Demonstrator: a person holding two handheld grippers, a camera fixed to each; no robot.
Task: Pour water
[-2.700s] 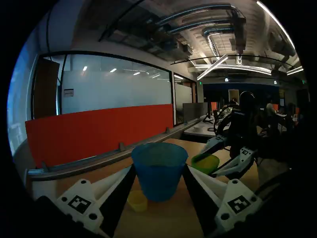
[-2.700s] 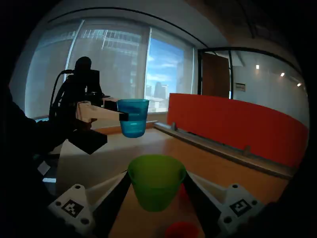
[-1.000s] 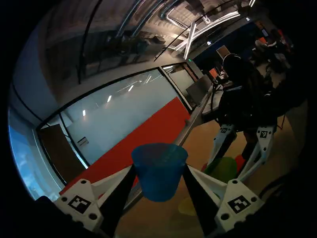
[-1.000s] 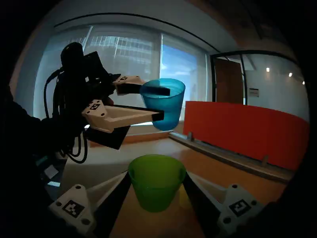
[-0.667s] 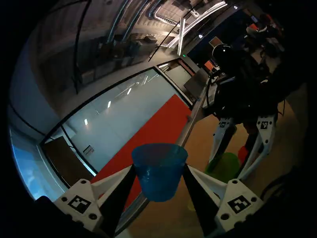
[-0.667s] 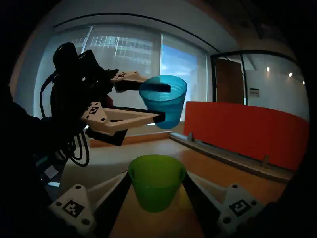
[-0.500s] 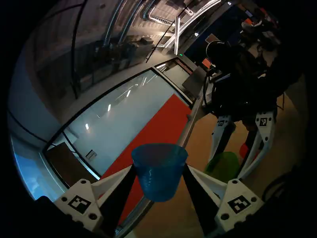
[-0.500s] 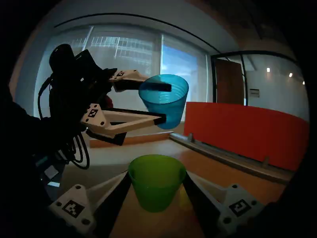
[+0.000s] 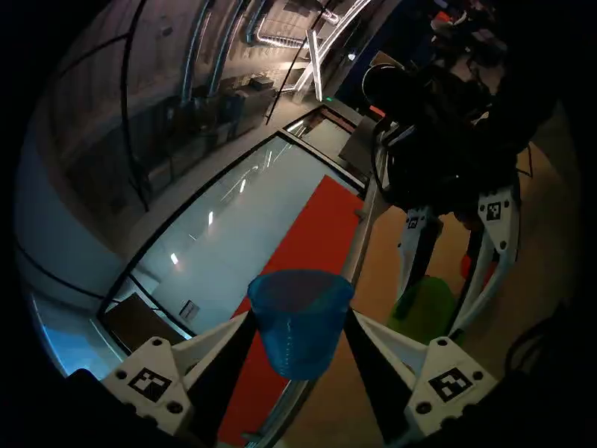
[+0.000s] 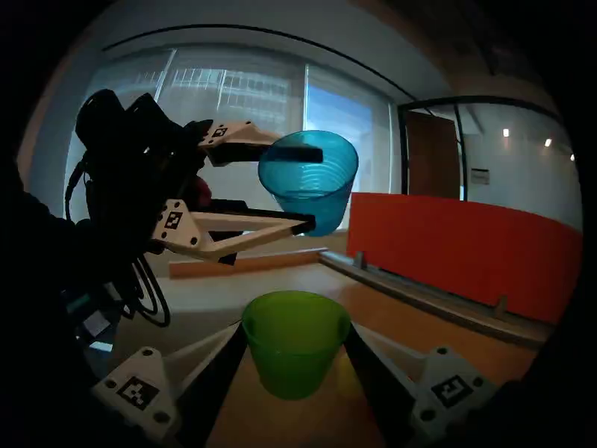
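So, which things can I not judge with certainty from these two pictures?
1. Water level in the blue cup: right gripper view, the tinted wall blurs it.
2. Inside of the green cup: right gripper view, its own wall hides it.
3. Green cup's sides: left gripper view, the right tongs cover them.
4. Red thing beside it: too small, partly behind the tongs.

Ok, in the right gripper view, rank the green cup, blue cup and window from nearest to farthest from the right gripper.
1. green cup, between the right gripper's fingers.
2. blue cup, above, tilted in the left gripper.
3. window, far behind both.
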